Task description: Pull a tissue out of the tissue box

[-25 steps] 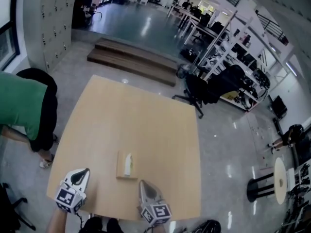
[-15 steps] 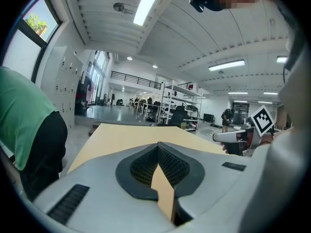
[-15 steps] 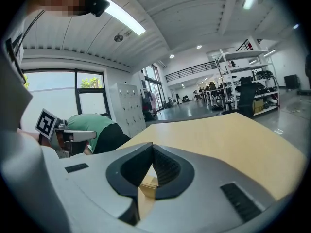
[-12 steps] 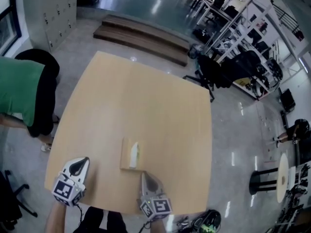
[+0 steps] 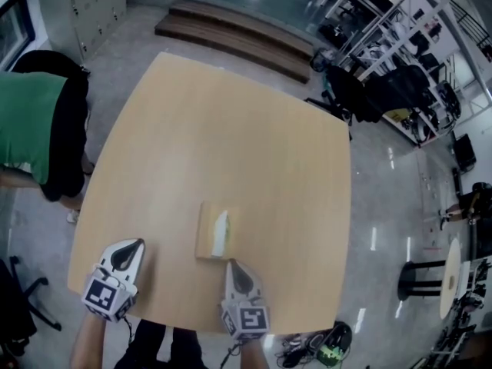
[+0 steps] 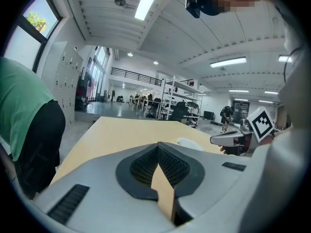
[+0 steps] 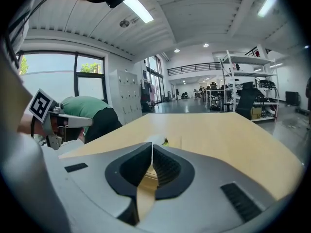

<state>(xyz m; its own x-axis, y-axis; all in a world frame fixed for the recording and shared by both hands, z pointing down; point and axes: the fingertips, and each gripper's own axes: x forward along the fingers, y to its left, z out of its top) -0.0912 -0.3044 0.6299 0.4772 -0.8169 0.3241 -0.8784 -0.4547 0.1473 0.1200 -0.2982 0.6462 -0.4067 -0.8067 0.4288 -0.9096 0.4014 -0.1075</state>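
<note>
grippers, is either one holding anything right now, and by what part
Nothing is held: the left gripper and the right gripper are both shut and empty, and neither touches the tissue in the tissue box.

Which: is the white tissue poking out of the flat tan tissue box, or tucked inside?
Poking out: the white tissue stands above the flat tan tissue box top in the head view.

Left tongs and right tongs: pale grey shells with black ribbed pads.

Left marker cube and right marker cube: black-and-white square patterns.

Worktop: uniform light tan wood tone.

Tissue box, just ahead of the right tongs: tan, close to the worktop shade. Tissue: white.

Shirt, left of the left tongs: green, beside black clothing.

Floor: glossy grey.
</note>
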